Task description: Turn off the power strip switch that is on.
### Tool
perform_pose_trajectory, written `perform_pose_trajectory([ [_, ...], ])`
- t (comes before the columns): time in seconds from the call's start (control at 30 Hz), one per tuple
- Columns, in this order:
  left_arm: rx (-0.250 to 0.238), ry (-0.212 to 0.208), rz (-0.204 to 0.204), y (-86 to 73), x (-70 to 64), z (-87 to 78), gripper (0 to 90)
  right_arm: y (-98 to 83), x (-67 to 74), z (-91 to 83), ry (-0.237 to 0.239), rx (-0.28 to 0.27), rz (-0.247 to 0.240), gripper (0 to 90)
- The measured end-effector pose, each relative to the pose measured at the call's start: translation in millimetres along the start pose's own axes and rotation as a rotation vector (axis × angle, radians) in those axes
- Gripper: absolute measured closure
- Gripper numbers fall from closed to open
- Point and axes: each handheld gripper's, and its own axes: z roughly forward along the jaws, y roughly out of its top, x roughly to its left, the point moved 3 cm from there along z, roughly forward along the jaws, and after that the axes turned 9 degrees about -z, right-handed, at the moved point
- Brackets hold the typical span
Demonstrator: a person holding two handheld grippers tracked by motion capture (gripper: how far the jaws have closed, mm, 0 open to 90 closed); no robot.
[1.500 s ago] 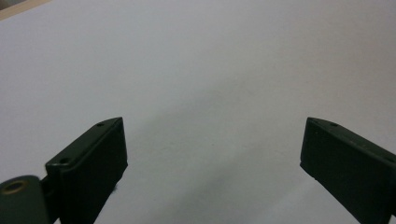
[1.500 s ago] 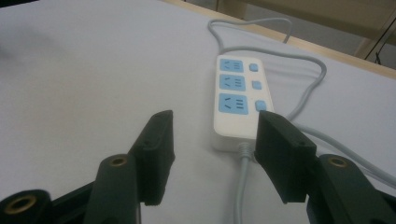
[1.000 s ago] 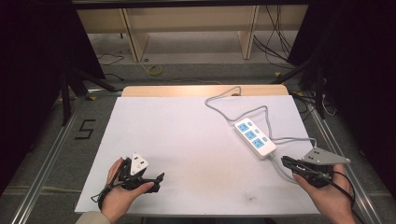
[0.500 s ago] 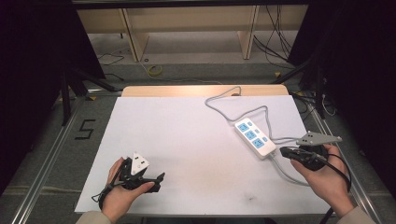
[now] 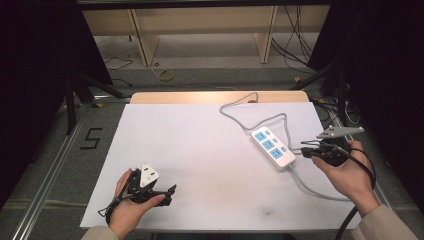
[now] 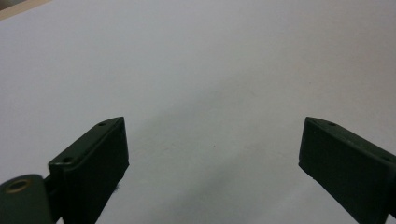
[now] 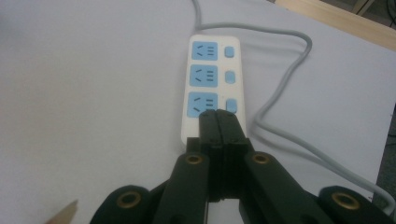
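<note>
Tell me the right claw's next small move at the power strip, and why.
Probably ease the right claw down onto the nearest switch of the power strip. Its jaws are shut with nothing between them, the tip points at that end of the strip, and the left claw rests open far off.

Bright overhead light on table (image 5: 210, 150), dark surroundings, soft focus.

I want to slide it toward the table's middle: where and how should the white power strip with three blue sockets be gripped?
Probably across the narrow width of the white power strip with three blue sockets, at its near end, coming from above. It lies flat on the white table, long sides bare. The grey cable leaves the far end, so avoid that.
</note>
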Motion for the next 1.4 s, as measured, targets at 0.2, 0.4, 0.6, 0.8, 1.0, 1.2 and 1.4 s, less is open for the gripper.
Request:
perform_pose_trajectory([
  [0.2,-0.002,0.001,-0.003,0.1,0.1,0.2,7.8,10.2,-5.5,5.4,0.007,0.033,0.0,90.0],
  [0.4,-0.002,-0.001,0.001,0.2,-0.2,0.0,7.8,18.7,-9.9,12.0,0.012,0.059,0.001,90.0],
  [0.6,-0.003,-0.001,0.001,0.2,-0.3,0.2,7.9,29.1,-14.3,20.1,0.022,0.093,0.0,90.0],
  [0.8,-0.003,-0.003,0.001,0.2,-0.9,0.7,7.9,36.6,-17.8,26.0,0.024,0.112,0.0,90.0],
  [1.0,-0.004,-0.002,-0.001,0.2,-0.9,0.6,8.0,41.0,-18.5,30.6,0.027,0.133,0.003,90.0],
  [1.2,-0.002,-0.004,0.001,0.2,-1.0,0.7,8.0,44.5,-20.2,36.4,0.034,0.16,0.005,90.0],
  [1.4,-0.002,-0.003,0.003,0.4,-1.1,1.2,8.1,49.1,-23.3,42.6,0.037,0.19,0.005,90.0],
])
